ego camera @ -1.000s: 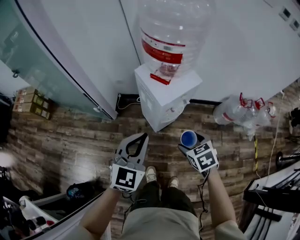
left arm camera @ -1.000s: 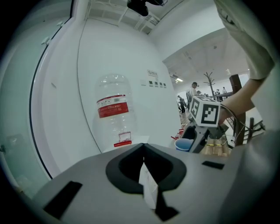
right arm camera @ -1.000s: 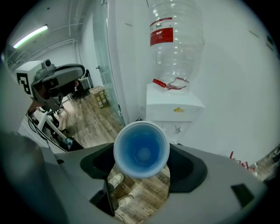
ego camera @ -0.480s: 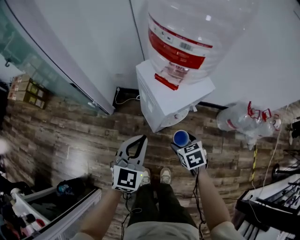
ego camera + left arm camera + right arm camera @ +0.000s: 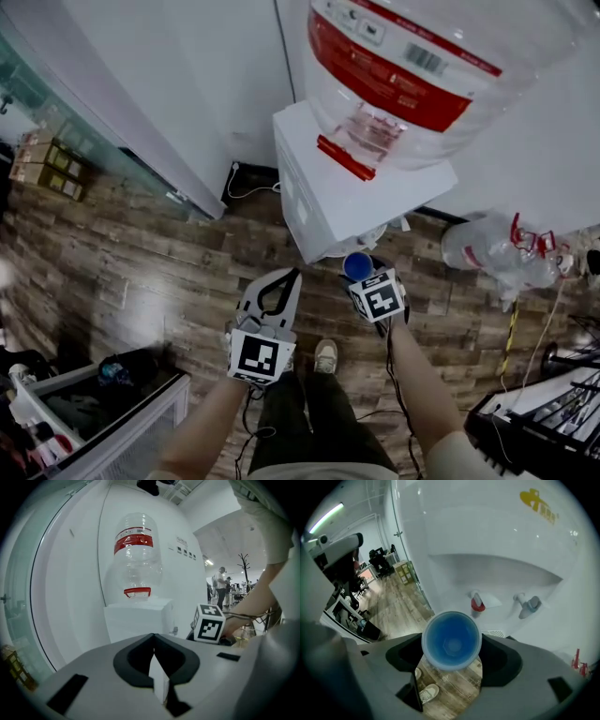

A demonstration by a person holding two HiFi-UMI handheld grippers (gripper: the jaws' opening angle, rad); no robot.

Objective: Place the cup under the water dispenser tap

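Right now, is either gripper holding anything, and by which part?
The right gripper holds the blue cup upright, jaws on opposite sides of its wall below the rim. The left gripper is shut and empty.

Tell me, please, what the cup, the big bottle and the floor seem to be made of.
Cup: likely plastic, smooth, blue inside with a pale rim.
Bottle: clear plastic, judging by its see-through wall.
Floor: wood or wood-look planks, matte, with grain and seams showing.

Free room lies in the dispenser's (image 5: 323, 206) recess (image 5: 497, 581) under the red tap (image 5: 477, 603) and blue tap (image 5: 530, 604), just beyond the right tongs (image 5: 359, 272); the bottle (image 5: 412, 66) overhangs above, and bare floor (image 5: 141, 272) spreads left.
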